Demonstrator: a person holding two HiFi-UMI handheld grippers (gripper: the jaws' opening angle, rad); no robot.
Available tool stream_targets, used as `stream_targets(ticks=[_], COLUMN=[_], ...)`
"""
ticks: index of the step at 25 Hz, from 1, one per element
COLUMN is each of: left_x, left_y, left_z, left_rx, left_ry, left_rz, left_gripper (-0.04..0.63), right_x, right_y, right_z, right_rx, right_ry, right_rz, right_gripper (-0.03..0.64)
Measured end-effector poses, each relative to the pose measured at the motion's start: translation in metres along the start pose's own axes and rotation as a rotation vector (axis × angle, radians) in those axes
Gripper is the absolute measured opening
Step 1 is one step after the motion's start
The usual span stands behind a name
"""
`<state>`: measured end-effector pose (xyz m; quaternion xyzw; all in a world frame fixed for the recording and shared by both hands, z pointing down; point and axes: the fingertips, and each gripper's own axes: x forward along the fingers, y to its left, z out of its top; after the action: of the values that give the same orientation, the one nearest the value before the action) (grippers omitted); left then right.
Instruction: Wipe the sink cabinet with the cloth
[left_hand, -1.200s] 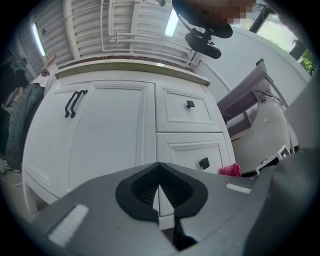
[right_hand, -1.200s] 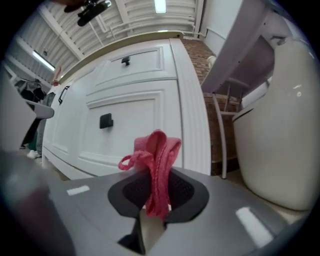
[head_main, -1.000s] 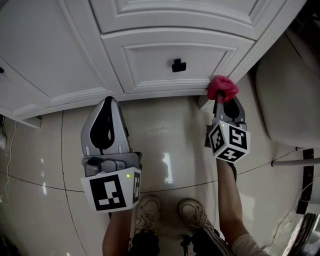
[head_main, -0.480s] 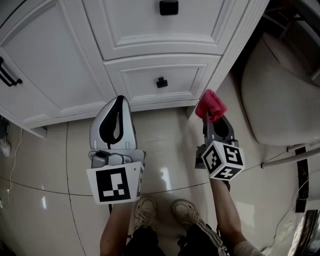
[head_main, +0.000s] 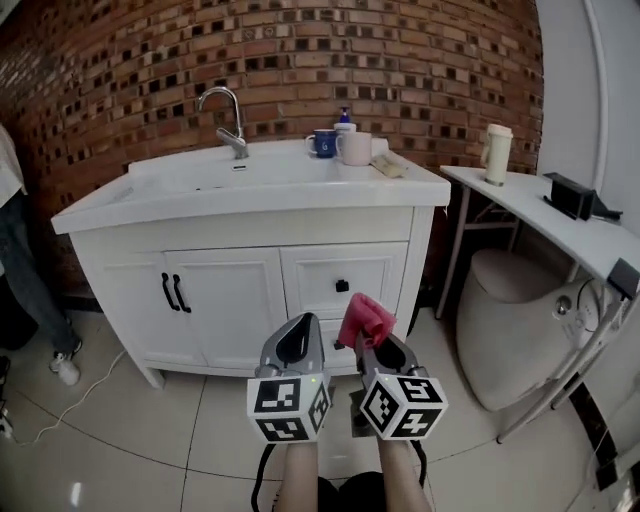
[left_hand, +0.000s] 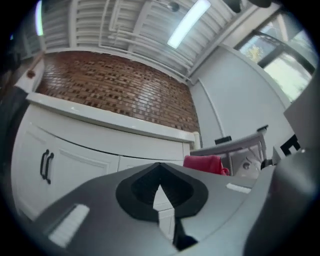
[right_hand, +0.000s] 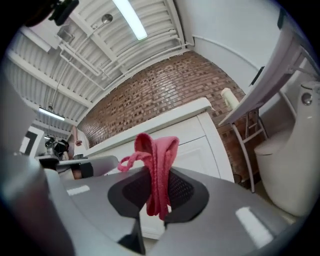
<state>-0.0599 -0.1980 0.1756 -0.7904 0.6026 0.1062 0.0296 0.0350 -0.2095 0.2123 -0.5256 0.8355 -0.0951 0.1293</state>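
Note:
The white sink cabinet (head_main: 240, 270) stands against a brick wall, some way in front of me. Both grippers are held up side by side before its drawer. My right gripper (head_main: 372, 338) is shut on a red cloth (head_main: 366, 318), which sticks up bunched from its jaws. In the right gripper view the cloth (right_hand: 157, 165) hangs folded between the jaws of the right gripper (right_hand: 157, 200), with the cabinet (right_hand: 195, 135) behind. My left gripper (head_main: 300, 325) is shut and holds nothing. In the left gripper view the left gripper (left_hand: 159, 184) has its tips touching, the cloth (left_hand: 205, 163) beside it.
On the cabinet top are a faucet (head_main: 225, 115), a blue mug (head_main: 324, 143) and a white cup (head_main: 355, 148). A white side table (head_main: 540, 215) with a cream jug (head_main: 495, 153) stands at the right, over a toilet (head_main: 510, 320). A person's leg (head_main: 20, 260) shows at the left edge.
The view has lifted from the floor and cabinet base to the whole cabinet seen from farther back. Both grippers have come up and closer together. The cloth stays in the right gripper.

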Motion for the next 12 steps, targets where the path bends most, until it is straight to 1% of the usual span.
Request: stream_targets(ticks=[1, 2, 3, 4, 6, 8, 9, 10, 12], left_x=[-0.004, -0.009, -0.015, -0.021, -0.029, -0.029, -0.028, -0.028, -0.026], left_y=[0.001, 0.0, -0.001, 0.0, 0.006, 0.017, 0.02, 0.021, 0.016], left_z=[0.005, 0.003, -0.004, -0.012, -0.019, -0.012, -0.008, -0.007, -0.009], left_rx=[-0.027, -0.03, -0.018, -0.004, 0.02, 0.078, 0.112, 0.133, 0.123], left_ry=[-0.035, -0.054, -0.055, -0.05, -0.06, -0.075, -0.075, -0.074, -0.07], left_rz=[0.018, 0.022, 0.017, 0.011, 0.017, 0.046, 0.06, 0.068, 0.054], left_gripper=[0.014, 0.015, 0.015, 0.01, 0.015, 0.015, 0.015, 0.015, 0.015], right_x=[-0.005, -0.012, -0.022, -0.032, -0.039, -0.025, -0.018, -0.014, -0.013], right_y=[0.009, 0.018, 0.026, 0.032, 0.04, 0.047, 0.045, 0.04, 0.022], right_z=[0.004, 0.002, -0.005, -0.016, -0.024, -0.006, 0.0, 0.001, -0.004], right_rx=[0.036, 0.066, 0.071, 0.046, -0.056, -0.183, -0.232, -0.253, -0.237], right_ry=[-0.018, -0.032, -0.035, -0.022, -0.007, -0.06, -0.073, -0.07, -0.045], right_rz=[-0.014, -0.021, -0.01, 0.012, 0.062, 0.093, 0.087, 0.072, 0.034], right_gripper=[0.061, 0.061, 0.061, 0.061, 0.061, 0.061, 0.061, 0.061, 0.061])
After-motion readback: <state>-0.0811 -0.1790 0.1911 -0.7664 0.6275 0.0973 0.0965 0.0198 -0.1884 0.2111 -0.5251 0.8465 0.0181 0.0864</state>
